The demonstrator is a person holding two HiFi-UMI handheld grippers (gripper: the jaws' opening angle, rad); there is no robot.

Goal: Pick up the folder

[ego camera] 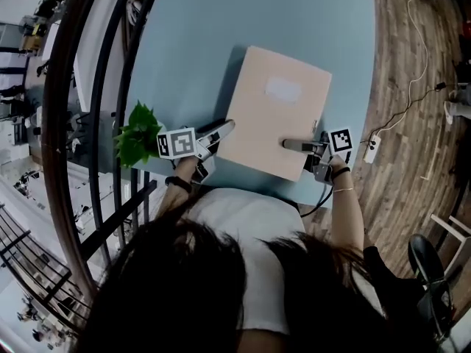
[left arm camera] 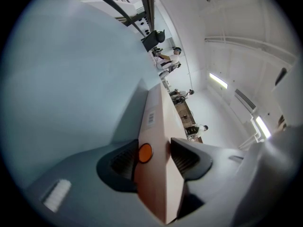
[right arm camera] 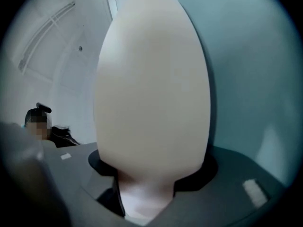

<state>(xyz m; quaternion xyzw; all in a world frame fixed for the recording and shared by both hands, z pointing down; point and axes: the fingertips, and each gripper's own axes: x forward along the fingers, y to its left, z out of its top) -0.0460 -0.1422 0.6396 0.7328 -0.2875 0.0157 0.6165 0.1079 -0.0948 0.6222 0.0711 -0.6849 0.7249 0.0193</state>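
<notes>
Pale blue table [ego camera: 184,43], dark railing [ego camera: 70,123] left, wood floor [ego camera: 401,65] right; plant [ego camera: 138,134] at table's left edge. Beige folder [ego camera: 272,109] lies near front edge: left gripper [ego camera: 221,136] straddles its spine corner, jaws apart; right gripper [ego camera: 294,147] clamps its right corner

The beige cardboard folder [ego camera: 274,112] is smooth and matt, like the pale blue counter [ego camera: 191,35]. The brown plank floor [ego camera: 405,87] is grained wood; left claw [left arm camera: 154,151] and right claw [right arm camera: 151,169], matt grey plastic.

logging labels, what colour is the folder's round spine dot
The round spine dot is orange; left gripper view.
</notes>
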